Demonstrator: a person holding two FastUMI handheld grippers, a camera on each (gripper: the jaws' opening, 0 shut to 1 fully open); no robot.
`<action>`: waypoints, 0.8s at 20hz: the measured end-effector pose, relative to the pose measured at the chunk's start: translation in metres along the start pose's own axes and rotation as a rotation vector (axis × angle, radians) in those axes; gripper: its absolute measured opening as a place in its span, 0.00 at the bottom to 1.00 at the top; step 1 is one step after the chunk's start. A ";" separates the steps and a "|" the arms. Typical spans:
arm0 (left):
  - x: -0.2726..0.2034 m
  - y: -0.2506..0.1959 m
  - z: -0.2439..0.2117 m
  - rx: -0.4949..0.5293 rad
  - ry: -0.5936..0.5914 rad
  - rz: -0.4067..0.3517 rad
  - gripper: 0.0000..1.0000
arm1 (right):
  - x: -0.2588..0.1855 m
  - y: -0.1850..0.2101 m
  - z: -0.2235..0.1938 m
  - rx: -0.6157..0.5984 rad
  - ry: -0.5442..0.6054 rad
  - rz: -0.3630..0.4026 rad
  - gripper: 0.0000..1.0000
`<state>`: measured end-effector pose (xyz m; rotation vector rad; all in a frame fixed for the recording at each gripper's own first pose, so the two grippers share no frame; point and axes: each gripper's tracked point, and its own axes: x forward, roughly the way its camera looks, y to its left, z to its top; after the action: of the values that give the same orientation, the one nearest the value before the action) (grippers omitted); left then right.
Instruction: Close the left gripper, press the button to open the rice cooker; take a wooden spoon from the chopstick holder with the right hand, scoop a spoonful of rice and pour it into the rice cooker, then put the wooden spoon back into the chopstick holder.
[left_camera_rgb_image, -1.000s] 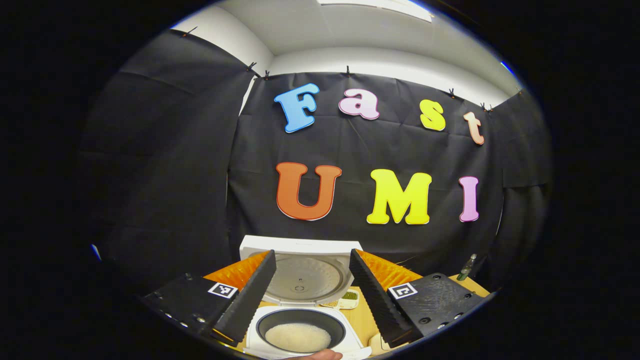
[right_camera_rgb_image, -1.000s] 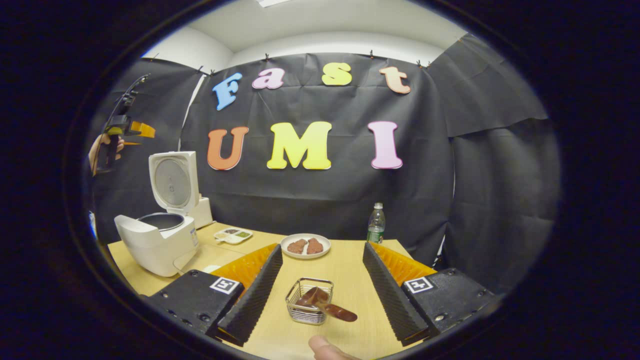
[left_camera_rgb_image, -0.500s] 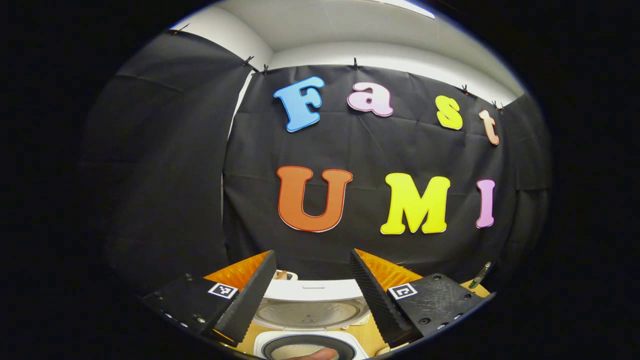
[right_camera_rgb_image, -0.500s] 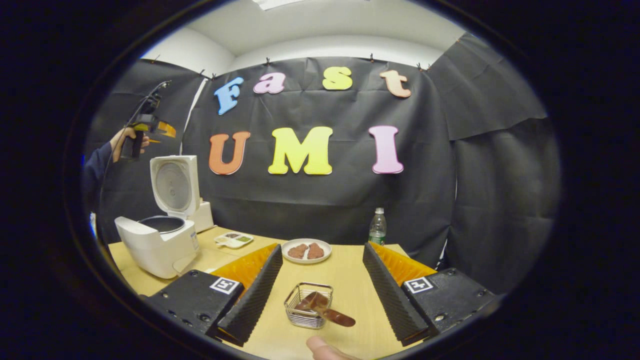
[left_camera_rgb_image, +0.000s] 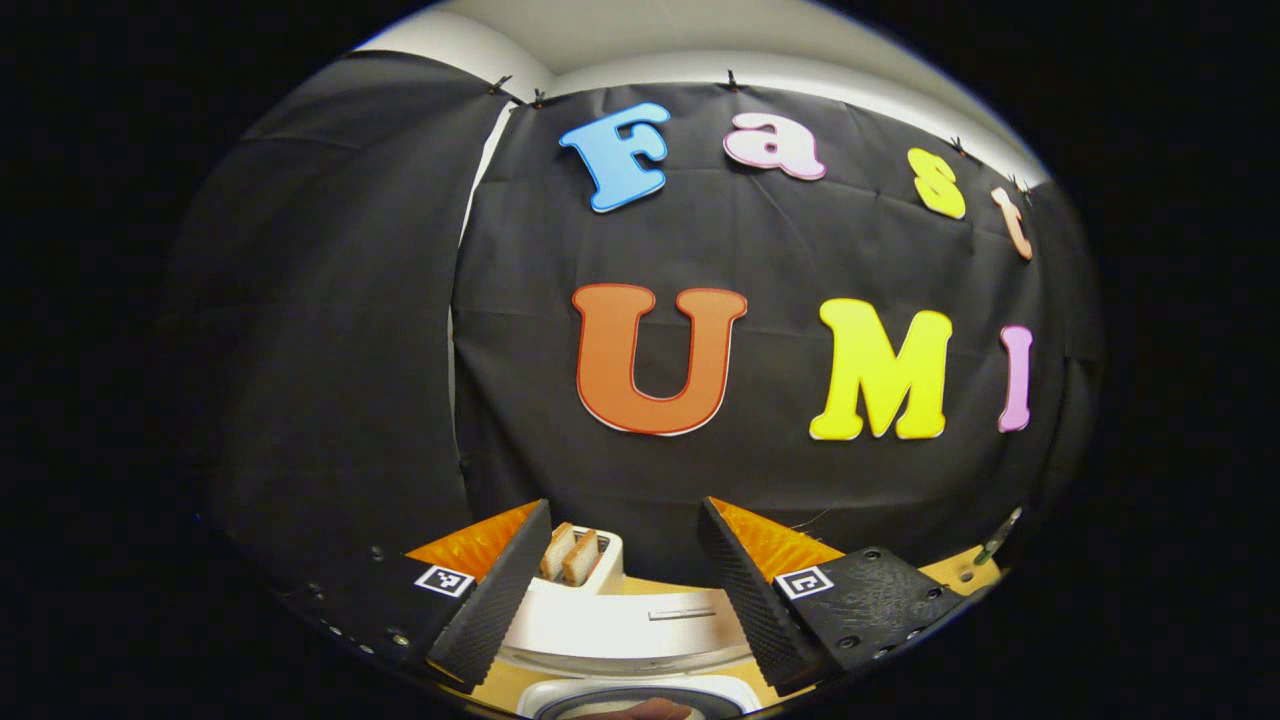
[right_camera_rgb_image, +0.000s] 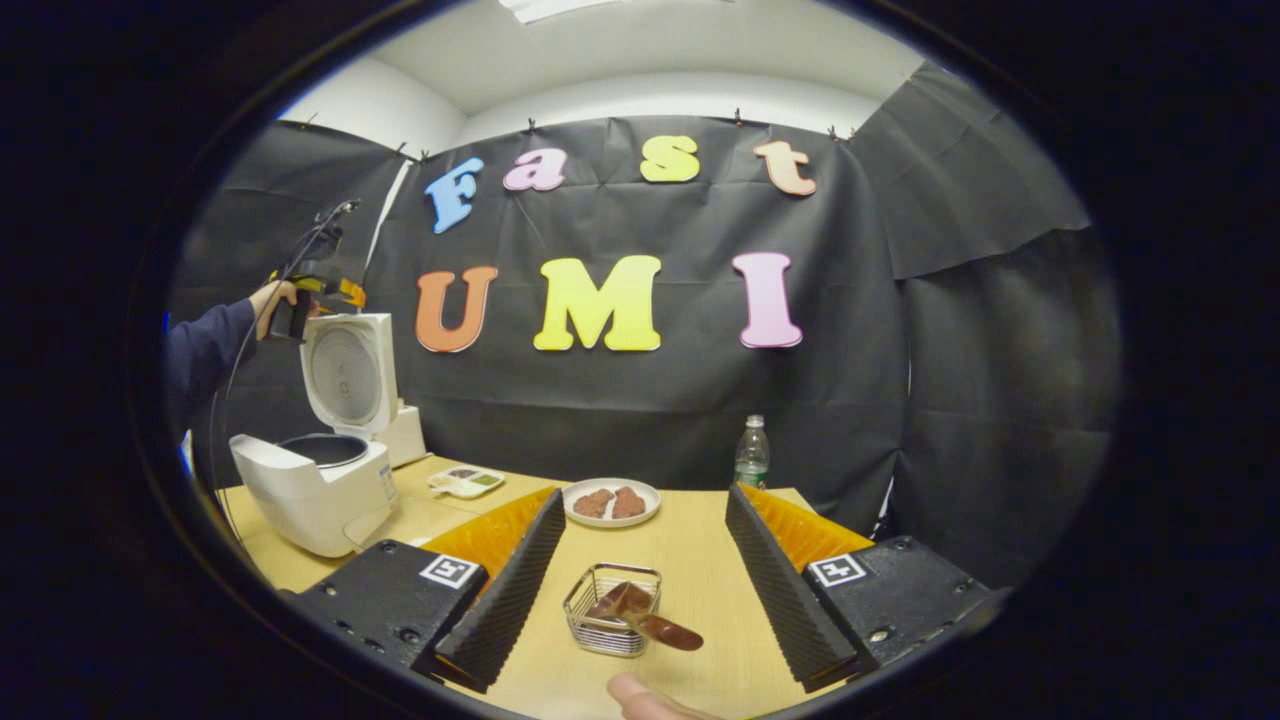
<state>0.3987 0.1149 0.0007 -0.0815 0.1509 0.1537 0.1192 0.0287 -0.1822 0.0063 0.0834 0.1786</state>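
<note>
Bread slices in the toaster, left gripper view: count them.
2. Both bread slices stand side by side in the toaster behind the rice cooker's raised lid; more may be hidden behind a gripper finger.

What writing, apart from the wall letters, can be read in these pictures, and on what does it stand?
No text can be read.
Bottle label: too small to read.
Rice cooker front panel: too small to read.
Square markers beside the jaws: coded patterns, no words.
</note>
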 end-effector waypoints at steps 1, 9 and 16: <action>0.003 -0.002 -0.005 -0.010 0.017 -0.006 0.94 | -0.002 0.000 0.001 -0.002 -0.005 -0.001 1.00; -0.011 -0.002 -0.015 0.024 0.066 0.018 0.96 | -0.015 0.002 0.006 -0.002 -0.016 -0.004 1.00; -0.059 -0.005 -0.033 0.020 0.082 0.009 0.96 | -0.037 0.005 0.012 0.008 -0.022 -0.008 1.00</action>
<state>0.3372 0.0982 -0.0225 -0.0669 0.2346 0.1582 0.0832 0.0267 -0.1670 0.0157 0.0617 0.1706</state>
